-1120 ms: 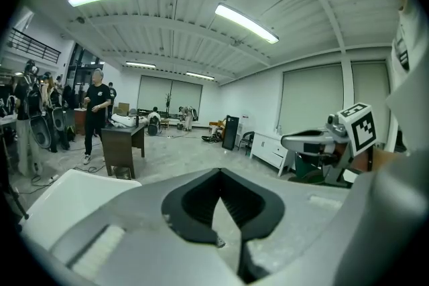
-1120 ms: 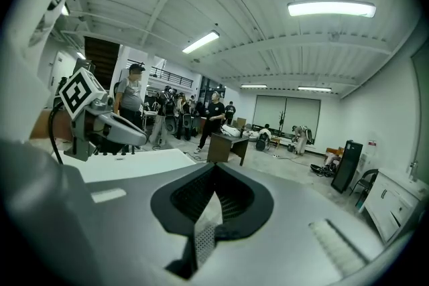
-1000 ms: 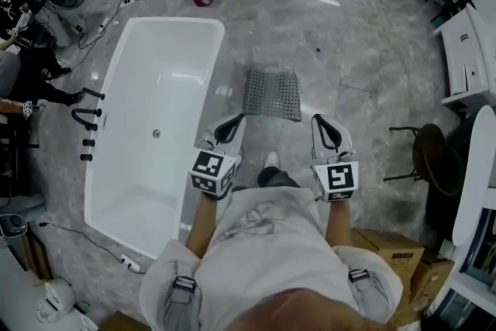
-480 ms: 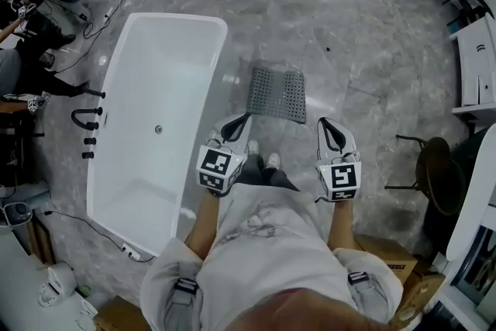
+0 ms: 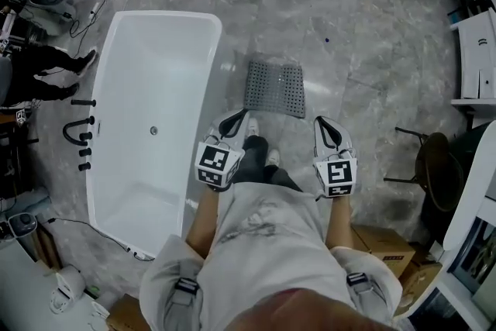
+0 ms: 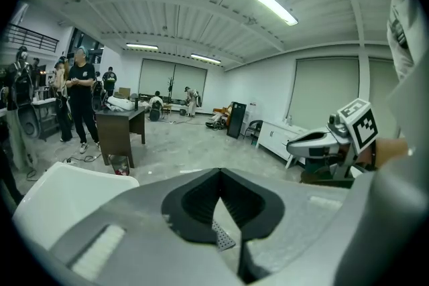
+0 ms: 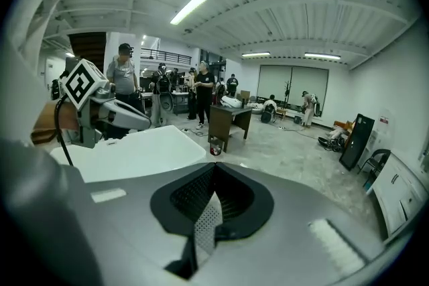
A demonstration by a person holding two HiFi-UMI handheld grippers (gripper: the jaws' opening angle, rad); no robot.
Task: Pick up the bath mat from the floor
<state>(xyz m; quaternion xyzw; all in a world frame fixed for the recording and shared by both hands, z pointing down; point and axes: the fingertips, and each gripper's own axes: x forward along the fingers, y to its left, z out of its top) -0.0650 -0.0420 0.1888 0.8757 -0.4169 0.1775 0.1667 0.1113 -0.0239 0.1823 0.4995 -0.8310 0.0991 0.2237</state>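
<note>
Bath mat (image 5: 274,88): grey and full of holes, lying flat on the marble-look floor (image 5: 364,35), just beside the bathtub's right wall and ahead of both grippers.
Left gripper (image 5: 239,115): hanging above the floor short of the mat's near left corner, tilted downward; jaws pressed together at the tips, nothing between them.
Right gripper (image 5: 321,122): level with its partner off the mat's near right corner, clear of the mat; jaws together too, and empty.
Through the jaws: in both gripper views a strip of the holed mat shows through the dark opening behind the closed tips, down on the floor beyond.
Marker cubes: one on each gripper, the left cube (image 5: 216,164) and the right cube (image 5: 335,176), carrying black-and-white square patterns, no letters.
Bathtub (image 5: 163,74): white, long, standing empty, with black fittings (image 5: 77,128) on the floor at its left.
Person: a white shoe (image 5: 251,126) planted between the grippers, just short of the mat.
Cardboard box (image 5: 384,243): at lower right with a dark printed strip, too small to read.
Writing elsewhere: nothing legible in any view.
</note>
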